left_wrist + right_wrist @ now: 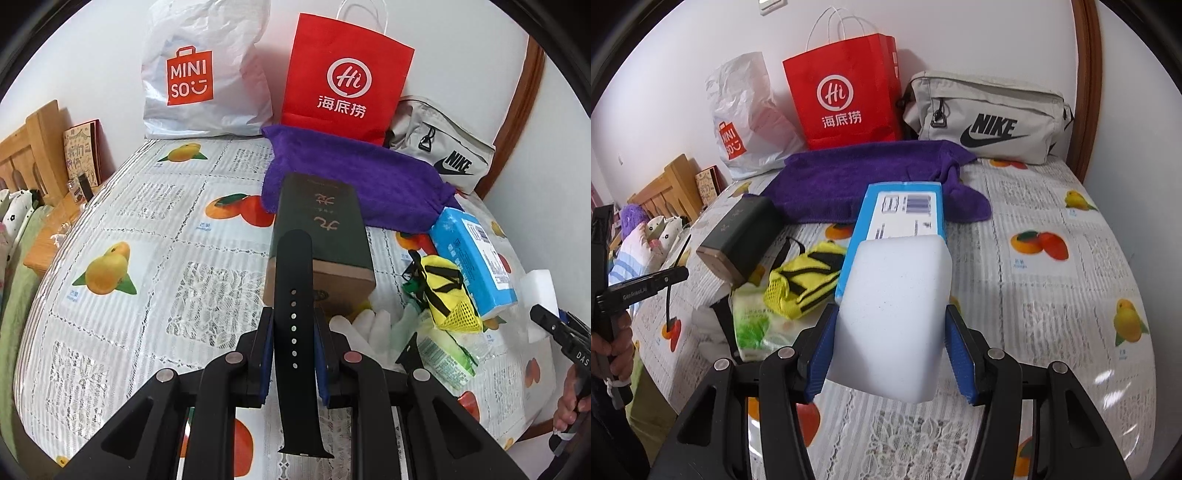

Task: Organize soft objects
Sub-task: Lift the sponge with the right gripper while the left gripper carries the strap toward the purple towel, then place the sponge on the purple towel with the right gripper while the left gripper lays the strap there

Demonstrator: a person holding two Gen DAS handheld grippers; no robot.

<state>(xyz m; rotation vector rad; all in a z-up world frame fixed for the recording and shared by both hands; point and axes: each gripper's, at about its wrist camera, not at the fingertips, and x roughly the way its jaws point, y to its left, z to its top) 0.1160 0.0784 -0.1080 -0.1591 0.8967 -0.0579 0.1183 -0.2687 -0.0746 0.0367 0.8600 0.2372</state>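
Right wrist: red paper bag [846, 96] upright, contents hidden.

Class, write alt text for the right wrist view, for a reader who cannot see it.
The right gripper holds a white sponge block between its blue fingers above a fruit-print tablecloth. Behind lie a blue packet, a purple towel, a red paper bag and a grey Nike pouch.

Both grippers are black angular frames with round silver pins; the fingers [822, 354] carry blue pads, apparently ribbed.
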